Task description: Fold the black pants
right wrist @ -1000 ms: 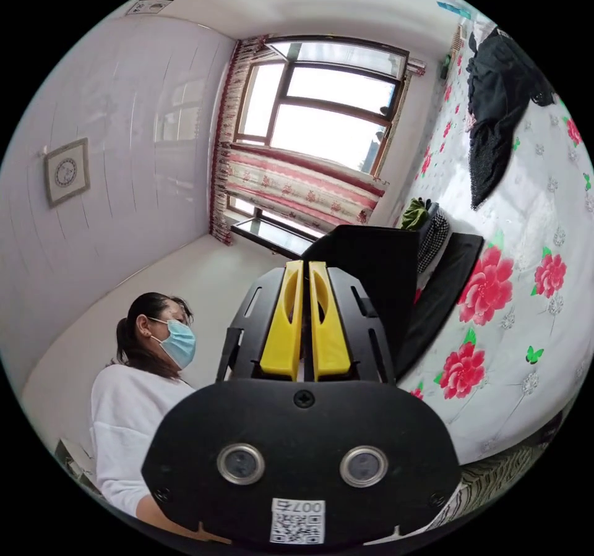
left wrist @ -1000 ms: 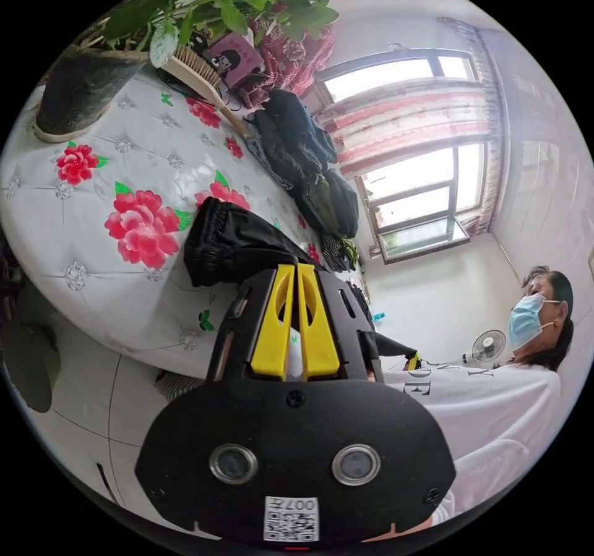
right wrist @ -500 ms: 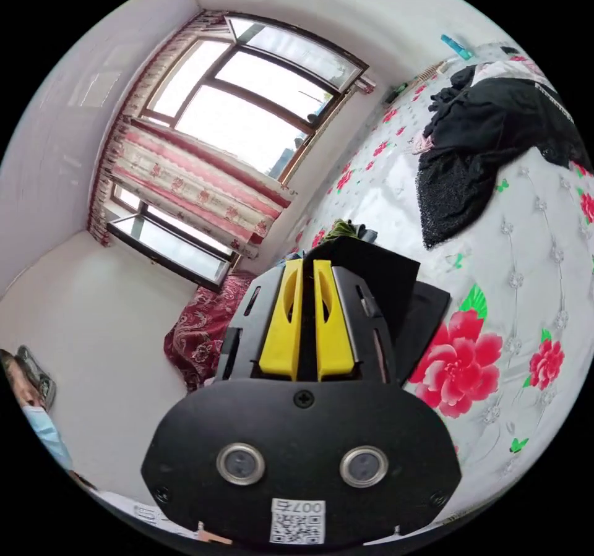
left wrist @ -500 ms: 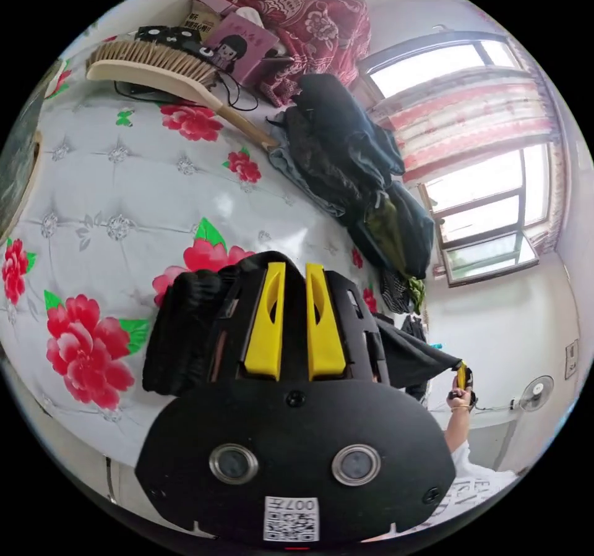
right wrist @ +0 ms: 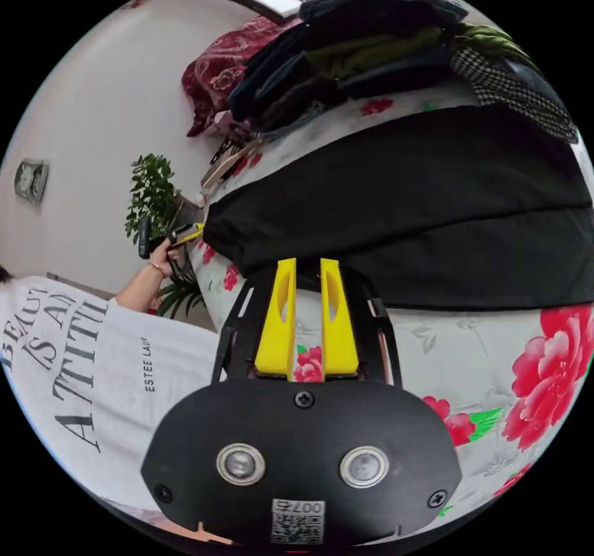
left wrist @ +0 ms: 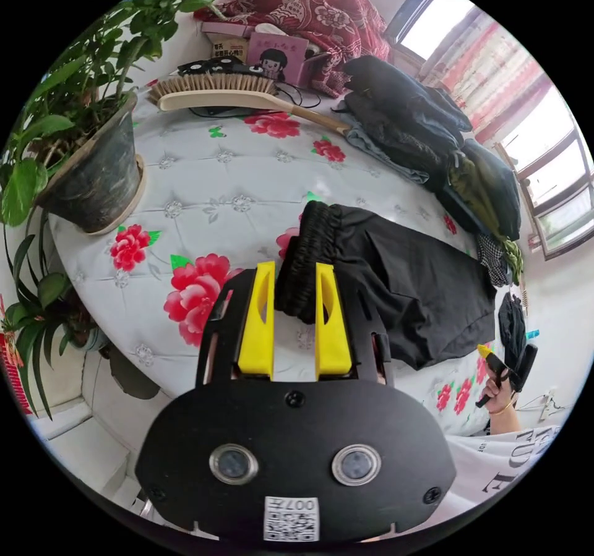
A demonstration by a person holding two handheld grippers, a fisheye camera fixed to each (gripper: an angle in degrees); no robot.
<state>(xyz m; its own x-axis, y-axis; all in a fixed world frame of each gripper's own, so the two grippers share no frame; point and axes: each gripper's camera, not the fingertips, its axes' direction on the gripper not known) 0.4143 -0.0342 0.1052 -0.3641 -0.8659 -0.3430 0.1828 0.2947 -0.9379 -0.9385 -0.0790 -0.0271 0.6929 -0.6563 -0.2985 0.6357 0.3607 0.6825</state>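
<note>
The black pants point(left wrist: 421, 284) lie folded flat on the flowered table point(left wrist: 204, 179), with the gathered waistband toward the left gripper view's camera. My left gripper point(left wrist: 296, 266) is open, and the waistband's end sits loosely between its yellow jaws. In the right gripper view the pants point(right wrist: 433, 209) spread across the table point(right wrist: 433, 346) just beyond my right gripper point(right wrist: 307, 262). Its jaws stand slightly apart, with tablecloth showing between them. A hand holds the right gripper point(left wrist: 495, 358) at the pants' far end. The left gripper point(right wrist: 185, 234) is by the waistband end.
A potted plant point(left wrist: 93, 179) stands at the table's left edge and a long-handled brush point(left wrist: 216, 89) lies behind it. A stack of dark clothes point(left wrist: 421, 129) point(right wrist: 359, 55) sits right behind the pants. The person in a white shirt point(right wrist: 74, 364) stands at the table's edge.
Both grippers have come down to the table and laid the pants flat. Both pairs of jaws, shut on the fabric before, have opened and let go.
</note>
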